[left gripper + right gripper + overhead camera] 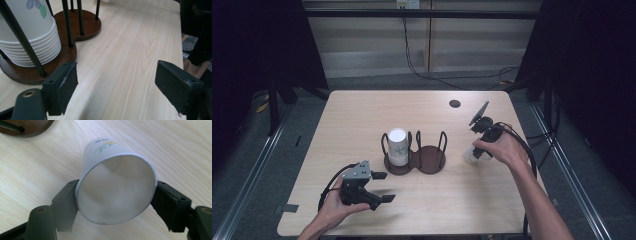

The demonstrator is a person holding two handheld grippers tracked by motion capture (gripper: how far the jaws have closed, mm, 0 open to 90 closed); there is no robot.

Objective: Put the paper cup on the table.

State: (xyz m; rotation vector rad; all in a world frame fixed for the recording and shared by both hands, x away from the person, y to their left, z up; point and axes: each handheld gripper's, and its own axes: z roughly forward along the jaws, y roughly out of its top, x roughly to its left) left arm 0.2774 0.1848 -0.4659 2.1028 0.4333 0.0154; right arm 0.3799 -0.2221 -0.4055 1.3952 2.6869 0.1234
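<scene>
R claw (pixel 116 202) sits around a single paper cup (pixel 116 187), one jaw on each side of the rim; cup lies tilted, mouth toward the camera, flower print on its wall. Jaws look to be touching the rim w/o squashing it, so I read it as a light clamp, not a firm one. In the high view the cup (pixel 472 152) is low over the bench (pixel 362 110), just right of the wooden cup holder (pixel 432 162), whose right bay is empty; the left bay carries the stack of paper cups (pixel 397 146). L claw (pixel 379 187) rests near the front edge, jaws wide apart w/ nothing between, the stack (pixel 30 37) just ahead of it.

Risks, as I judge them: grip is on the thin rim only, so the cup could slip out or pivot & roll across the bench. Squeeze harder & the rim ovals or creases. If headed for the holder, the tilted cup may catch a black upright rod (pixel 443 142) & knock the holder.
</scene>
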